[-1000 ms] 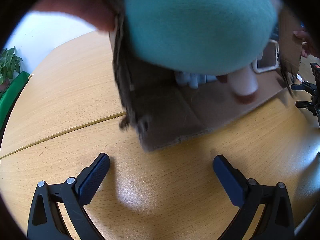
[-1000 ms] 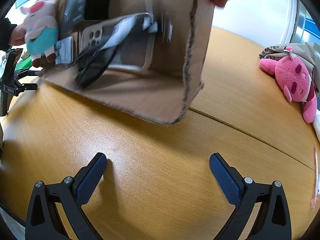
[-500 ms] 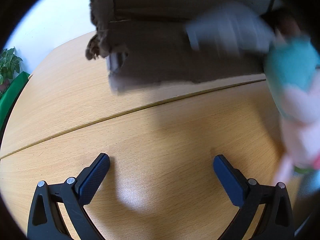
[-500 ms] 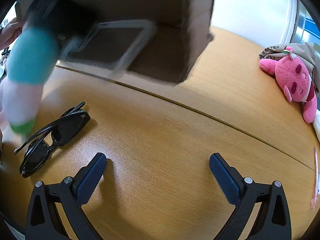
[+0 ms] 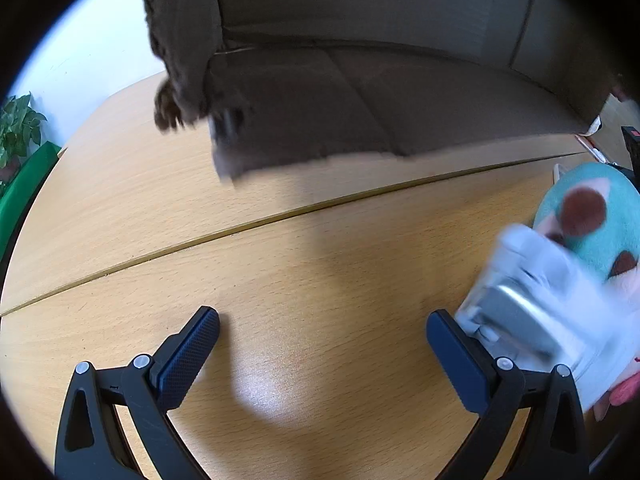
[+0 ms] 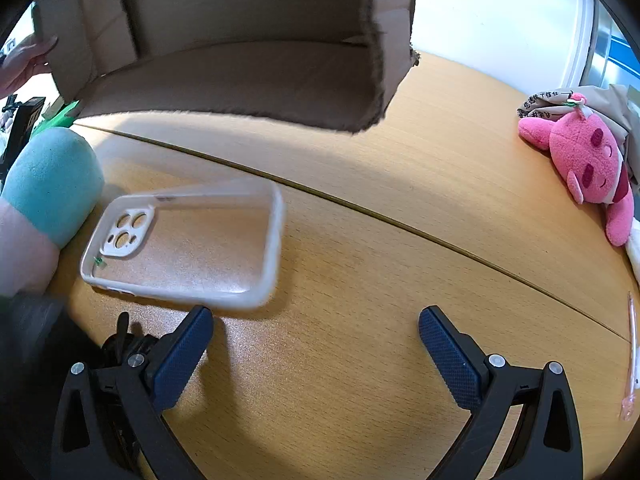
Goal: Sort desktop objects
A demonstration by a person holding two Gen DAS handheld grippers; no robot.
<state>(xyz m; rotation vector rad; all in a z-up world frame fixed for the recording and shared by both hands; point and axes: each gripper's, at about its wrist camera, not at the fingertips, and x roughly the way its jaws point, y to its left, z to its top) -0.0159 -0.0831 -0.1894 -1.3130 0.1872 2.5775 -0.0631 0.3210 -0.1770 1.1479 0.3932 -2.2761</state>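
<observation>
Near right tool (image 6: pixel 316 340): phone case (image 6: pixel 188 246) flat, camera cutout pointing left.

blurred white object (image 5: pixel 536 312) unidentifiable, cardboard box (image 6: pixel 248 40) top cut off, teal plush (image 6: pixel 48 184) cropped

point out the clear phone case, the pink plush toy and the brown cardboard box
clear phone case (image 6: pixel 188 246): right wrist view, on its transparent back panel.
pink plush toy (image 6: pixel 586 160): right wrist view, on its face.
brown cardboard box (image 6: pixel 248 80): right wrist view, on its inner floor panel.
</observation>
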